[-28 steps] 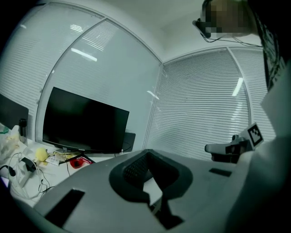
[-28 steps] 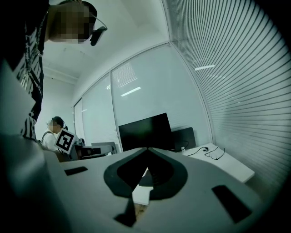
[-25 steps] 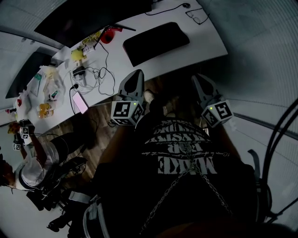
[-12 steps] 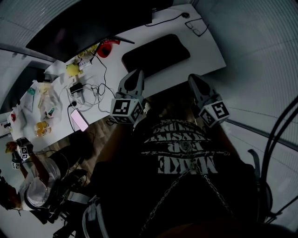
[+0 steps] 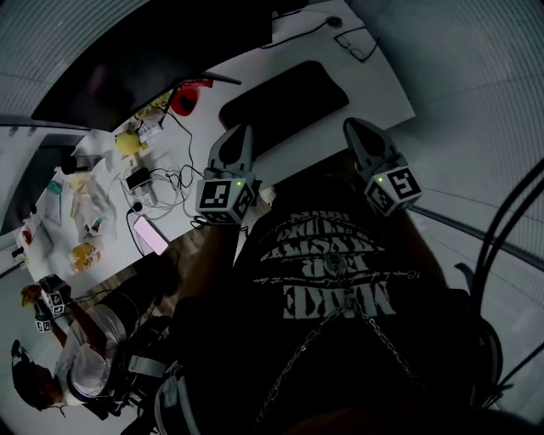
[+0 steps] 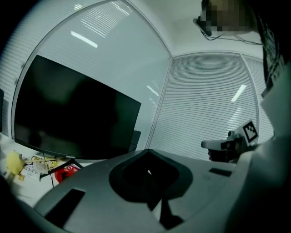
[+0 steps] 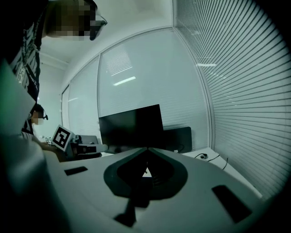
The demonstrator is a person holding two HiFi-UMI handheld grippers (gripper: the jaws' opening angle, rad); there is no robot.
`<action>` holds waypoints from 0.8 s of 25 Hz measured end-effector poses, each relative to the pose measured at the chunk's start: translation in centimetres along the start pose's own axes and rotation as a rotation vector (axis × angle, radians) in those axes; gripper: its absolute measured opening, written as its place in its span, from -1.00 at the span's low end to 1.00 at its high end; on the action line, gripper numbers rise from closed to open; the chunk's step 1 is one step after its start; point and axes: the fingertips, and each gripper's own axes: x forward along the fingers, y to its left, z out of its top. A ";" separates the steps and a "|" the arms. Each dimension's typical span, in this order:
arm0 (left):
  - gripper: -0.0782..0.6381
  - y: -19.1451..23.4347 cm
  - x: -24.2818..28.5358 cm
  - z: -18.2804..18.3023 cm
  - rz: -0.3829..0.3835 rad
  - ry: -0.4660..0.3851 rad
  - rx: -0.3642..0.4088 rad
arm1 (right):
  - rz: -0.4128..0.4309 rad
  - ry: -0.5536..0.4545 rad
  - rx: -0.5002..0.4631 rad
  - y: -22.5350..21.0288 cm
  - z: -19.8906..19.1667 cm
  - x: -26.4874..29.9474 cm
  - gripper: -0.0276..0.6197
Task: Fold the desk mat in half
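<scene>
The black desk mat (image 5: pixel 285 95) lies flat on the white desk (image 5: pixel 374 85), in front of the dark monitor (image 5: pixel 153 42). My left gripper (image 5: pixel 245 130) hangs shut and empty just short of the desk's near edge, below the mat's left half. Level with it, my right gripper (image 5: pixel 350 126) is also shut and empty, below the mat's right end. Neither touches the mat. In the left gripper view the jaws (image 6: pixel 148 151) meet at a point, with the right gripper (image 6: pixel 227 145) beside them. In the right gripper view the jaws (image 7: pixel 146 149) are likewise shut.
Left of the mat lie tangled cables (image 5: pixel 166 178), a red object (image 5: pixel 183 96), a yellow toy (image 5: pixel 127 143) and a pink phone (image 5: pixel 150 234). Glasses (image 5: pixel 357 41) and a mouse (image 5: pixel 333 20) sit at the desk's far right. Another person (image 5: pixel 76 365) sits at lower left.
Both grippers stay shut and have edged slightly forward toward the desk's near edge. The head view has shifted, so the desk and the seated person sit lower in the frame.
</scene>
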 end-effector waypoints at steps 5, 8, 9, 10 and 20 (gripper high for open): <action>-0.78 1.8 2.6 -4.1 0.046 0.095 -0.002 | -0.032 0.076 0.010 -5.8 -2.5 3.1 -0.91; -0.78 2.3 4.7 -7.0 0.053 0.128 -0.011 | 0.003 0.109 0.066 -9.6 -4.9 5.5 -0.91; -0.78 2.2 5.6 -8.2 0.047 0.141 -0.037 | 0.020 0.109 0.109 -10.9 -5.8 6.4 -0.91; -0.78 2.1 6.7 -9.6 0.046 0.157 -0.064 | 0.036 0.112 0.143 -12.3 -6.8 7.3 -0.91; -0.78 1.9 19.2 -19.2 0.129 0.398 -0.074 | 0.233 0.425 0.211 -20.8 -17.3 13.5 -0.73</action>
